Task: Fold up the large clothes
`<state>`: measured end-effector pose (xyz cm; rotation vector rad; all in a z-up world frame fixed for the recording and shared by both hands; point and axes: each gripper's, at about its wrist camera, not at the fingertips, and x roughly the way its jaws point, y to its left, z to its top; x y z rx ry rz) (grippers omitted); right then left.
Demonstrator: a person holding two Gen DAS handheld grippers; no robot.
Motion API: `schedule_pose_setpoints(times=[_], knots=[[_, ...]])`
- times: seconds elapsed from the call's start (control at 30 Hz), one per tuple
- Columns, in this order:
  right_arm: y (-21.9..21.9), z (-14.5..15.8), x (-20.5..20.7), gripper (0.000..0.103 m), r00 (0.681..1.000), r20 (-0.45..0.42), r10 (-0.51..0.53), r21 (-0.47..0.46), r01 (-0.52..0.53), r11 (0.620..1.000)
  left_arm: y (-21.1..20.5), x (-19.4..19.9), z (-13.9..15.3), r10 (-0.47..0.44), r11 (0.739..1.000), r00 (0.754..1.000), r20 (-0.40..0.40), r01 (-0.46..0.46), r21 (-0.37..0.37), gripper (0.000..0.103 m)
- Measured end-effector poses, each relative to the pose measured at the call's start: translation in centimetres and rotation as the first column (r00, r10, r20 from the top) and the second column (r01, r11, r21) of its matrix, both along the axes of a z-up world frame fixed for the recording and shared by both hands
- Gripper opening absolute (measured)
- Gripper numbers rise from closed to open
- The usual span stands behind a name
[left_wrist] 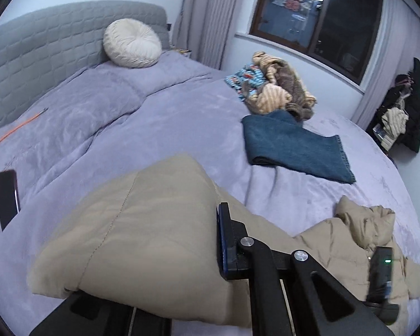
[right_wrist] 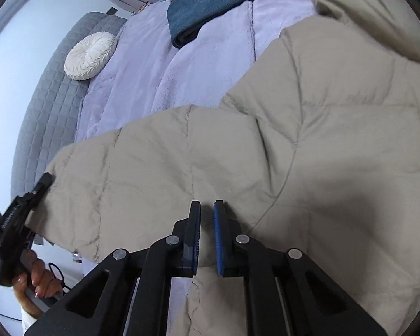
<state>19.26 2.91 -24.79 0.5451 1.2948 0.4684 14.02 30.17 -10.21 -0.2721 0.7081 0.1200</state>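
My left gripper [right_wrist: 40, 189] clamps the sleeve [right_wrist: 142, 182] end; the sleeve runs rightward to the jacket [right_wrist: 336, 140] body, where my right gripper [right_wrist: 207, 238] pinches its edge.

Beige quilted puffer jacket [right_wrist: 308, 140], spread across lavender bedcover [right_wrist: 182, 64]. Hood [right_wrist: 378, 19] toward far side, near folded blue towel. One sleeve [right_wrist: 142, 179] stretched out sideways, cuff end raised off bedcover, draped in soft folds. Body lying mostly flat, stitched panels visible.
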Motion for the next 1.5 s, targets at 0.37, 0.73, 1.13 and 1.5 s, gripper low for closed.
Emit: schedule_pose_setpoints(times=[0.37, 0.73, 1.13, 1.5], knots=[[-0.8, -1.2, -1.3, 0.009, 0.997, -0.063, 0.045, 0.022, -0.044, 0.999, -19.0, 3.0, 3.0, -0.431, 0.899, 0.899, 0.075, 0.435, -0.053, 0.012], [-19.2, 4.4, -7.2, 0.009, 0.968, 0.107, -0.226, -0.243, 0.246, 0.938, -37.2, 2.5, -8.6, -0.629, 0.751, 0.749, -0.206, 0.654, 0.085, 0.012], [-24.1, 4.5, -7.2, 0.010, 0.963, 0.092, -0.252, -0.293, 0.268, 0.918, -35.8, -0.5, -9.4, -0.627, 0.744, 0.742, -0.237, 0.661, 0.102, 0.086], [-17.3, 9.3, -6.6, 0.091, 0.961, 0.277, 0.013, -0.390, 0.100, 0.916, -19.5, -0.6, -6.2, -0.353, 0.930, 0.908, -0.227, 0.368, 0.023, 0.086]])
